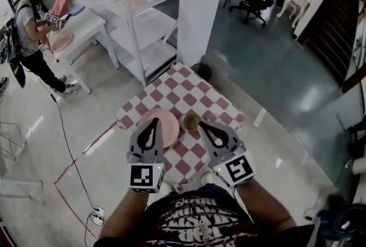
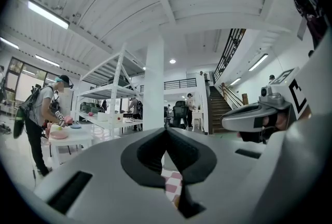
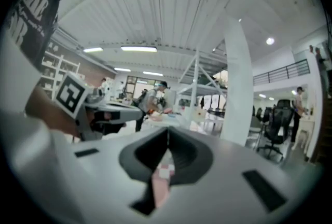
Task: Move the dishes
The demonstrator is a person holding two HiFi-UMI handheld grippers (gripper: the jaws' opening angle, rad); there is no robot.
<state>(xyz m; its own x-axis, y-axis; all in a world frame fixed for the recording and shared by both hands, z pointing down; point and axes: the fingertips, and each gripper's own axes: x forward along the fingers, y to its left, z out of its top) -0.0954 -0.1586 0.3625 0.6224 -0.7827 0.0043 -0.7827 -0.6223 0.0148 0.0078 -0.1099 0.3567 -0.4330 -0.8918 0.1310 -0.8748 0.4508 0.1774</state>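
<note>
Nearest, the left gripper (image 1: 152,123) and the right gripper (image 1: 206,126) are held side by side and roughly level at the near edge of a small table (image 1: 189,88) covered in a red-and-white checked cloth. Both pairs of jaws are pressed together, and each gripper view shows nothing caught between them, only a sliver of cloth below. On the table lie the dishes. A pink plate (image 1: 168,126) sits left of centre, its near-left part covered by the left gripper in the head view. A small olive bowl (image 1: 191,121) stands just right of the plate, near the right gripper's tip. Beyond the table rises a white pillar (image 1: 203,6), with a white shelf rack (image 1: 143,23) to its left. Far left, another person (image 1: 28,34) stands at a white table (image 1: 86,26).
</note>
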